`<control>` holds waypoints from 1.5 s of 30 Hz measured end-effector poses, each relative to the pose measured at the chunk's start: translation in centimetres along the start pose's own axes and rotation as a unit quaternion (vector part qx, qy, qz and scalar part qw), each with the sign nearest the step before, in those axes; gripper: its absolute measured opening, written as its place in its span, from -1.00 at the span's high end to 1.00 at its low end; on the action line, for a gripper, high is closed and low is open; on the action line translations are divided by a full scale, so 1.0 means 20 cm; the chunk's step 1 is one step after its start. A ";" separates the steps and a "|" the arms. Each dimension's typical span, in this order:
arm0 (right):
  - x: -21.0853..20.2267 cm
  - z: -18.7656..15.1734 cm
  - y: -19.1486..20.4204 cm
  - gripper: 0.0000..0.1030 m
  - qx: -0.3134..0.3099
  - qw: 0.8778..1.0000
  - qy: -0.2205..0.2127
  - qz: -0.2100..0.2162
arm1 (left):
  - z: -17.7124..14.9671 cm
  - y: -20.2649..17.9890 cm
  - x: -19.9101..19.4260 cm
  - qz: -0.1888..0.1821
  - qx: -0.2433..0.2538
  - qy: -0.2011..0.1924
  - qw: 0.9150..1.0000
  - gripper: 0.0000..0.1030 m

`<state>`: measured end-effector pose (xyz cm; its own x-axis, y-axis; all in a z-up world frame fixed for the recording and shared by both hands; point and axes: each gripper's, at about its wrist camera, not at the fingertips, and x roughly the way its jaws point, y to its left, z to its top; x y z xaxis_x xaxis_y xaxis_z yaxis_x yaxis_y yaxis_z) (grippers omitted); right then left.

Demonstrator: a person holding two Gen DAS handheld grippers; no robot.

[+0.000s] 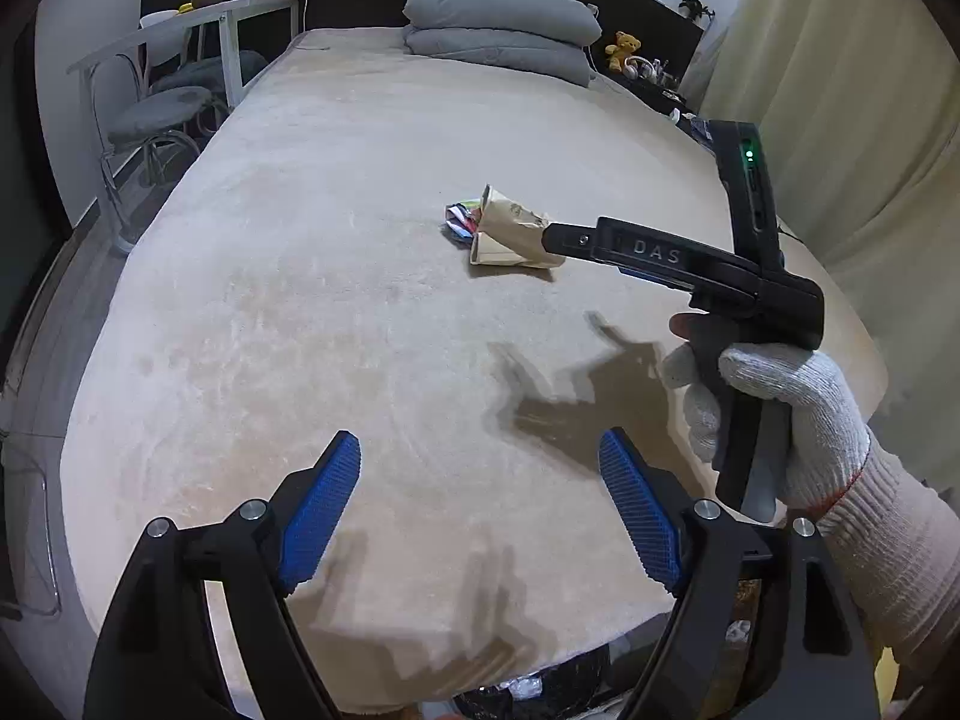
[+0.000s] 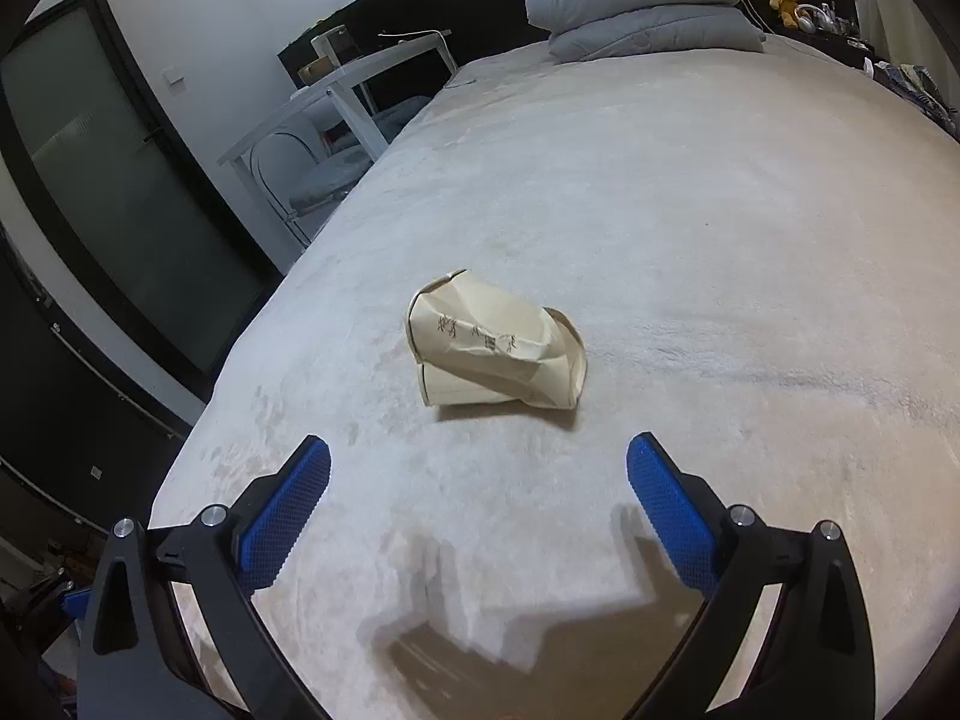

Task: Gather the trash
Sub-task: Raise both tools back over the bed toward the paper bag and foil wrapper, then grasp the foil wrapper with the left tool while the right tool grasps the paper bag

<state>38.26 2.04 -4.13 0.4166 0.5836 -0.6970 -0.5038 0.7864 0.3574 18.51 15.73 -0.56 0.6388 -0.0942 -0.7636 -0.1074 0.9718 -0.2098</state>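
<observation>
Tan crushed paper cup [image 2: 495,343] sideways, crosswise

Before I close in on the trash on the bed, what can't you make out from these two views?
- Colourful wrapper: left wrist view, mostly hidden behind the crumpled paper cup; unseen in the right wrist view.
- Print on the paper cup: too small and creased to read.
- Right gripper in the left wrist view: side-on, so its opening shows only in its own view.
- Dark bag at the bed's foot: cut off by the frame edge and the left gripper.
</observation>
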 end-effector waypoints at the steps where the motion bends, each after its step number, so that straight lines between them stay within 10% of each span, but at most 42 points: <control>1: 0.03 0.02 0.01 -0.91 0.000 1.000 0.003 -0.006 | 0.01 0.02 0.01 -0.003 -0.003 -0.002 1.000 -0.56; 13: 0.36 0.18 -0.01 -0.90 0.044 0.996 0.030 -0.068 | 0.04 0.21 0.06 -0.011 -0.034 -0.007 0.999 -0.87; 16: 0.37 0.18 -0.03 -0.63 0.053 0.996 0.039 -0.057 | 0.03 0.22 0.07 -0.010 -0.037 -0.003 0.999 -0.87; 45: -0.42 -0.18 -0.33 -0.57 -0.019 1.000 -0.008 -0.006 | 0.36 0.05 0.43 0.019 0.008 0.005 1.000 -0.87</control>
<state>35.30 -8.70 -2.91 0.4348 0.5775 -0.6910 -0.5275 0.7852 0.3243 29.39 17.45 -2.82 0.6262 -0.0589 -0.7774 -0.1200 0.9780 -0.1708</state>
